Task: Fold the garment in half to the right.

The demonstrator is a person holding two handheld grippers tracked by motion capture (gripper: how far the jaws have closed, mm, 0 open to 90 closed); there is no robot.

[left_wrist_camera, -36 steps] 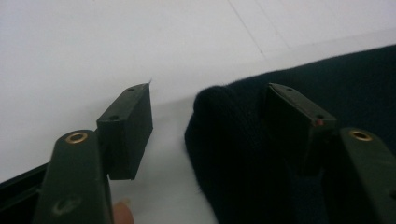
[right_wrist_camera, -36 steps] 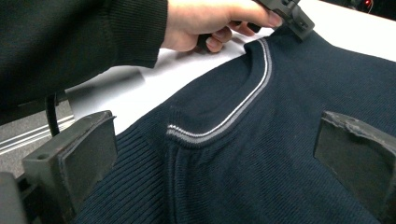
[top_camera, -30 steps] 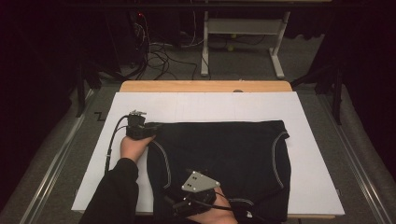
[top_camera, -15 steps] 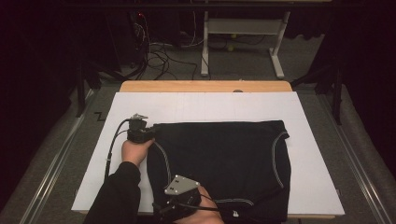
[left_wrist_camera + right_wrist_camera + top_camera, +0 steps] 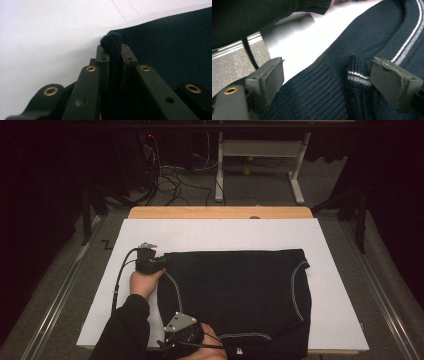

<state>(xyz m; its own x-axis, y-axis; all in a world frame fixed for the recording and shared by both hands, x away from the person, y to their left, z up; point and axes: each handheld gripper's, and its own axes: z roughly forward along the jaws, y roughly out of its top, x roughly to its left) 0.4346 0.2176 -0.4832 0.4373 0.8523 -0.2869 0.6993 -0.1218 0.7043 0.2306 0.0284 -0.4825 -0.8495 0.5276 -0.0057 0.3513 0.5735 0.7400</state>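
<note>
A dark navy ribbed sweater trimmed with white stripes is seen on a white sheet; black claws.

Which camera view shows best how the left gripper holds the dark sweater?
The left gripper view: the left gripper is shut on a bunched fold of the dark sweater. The high view shows the whole garment flat, the grip too small. The right gripper view shows ribbed knit between open jaws.
</note>
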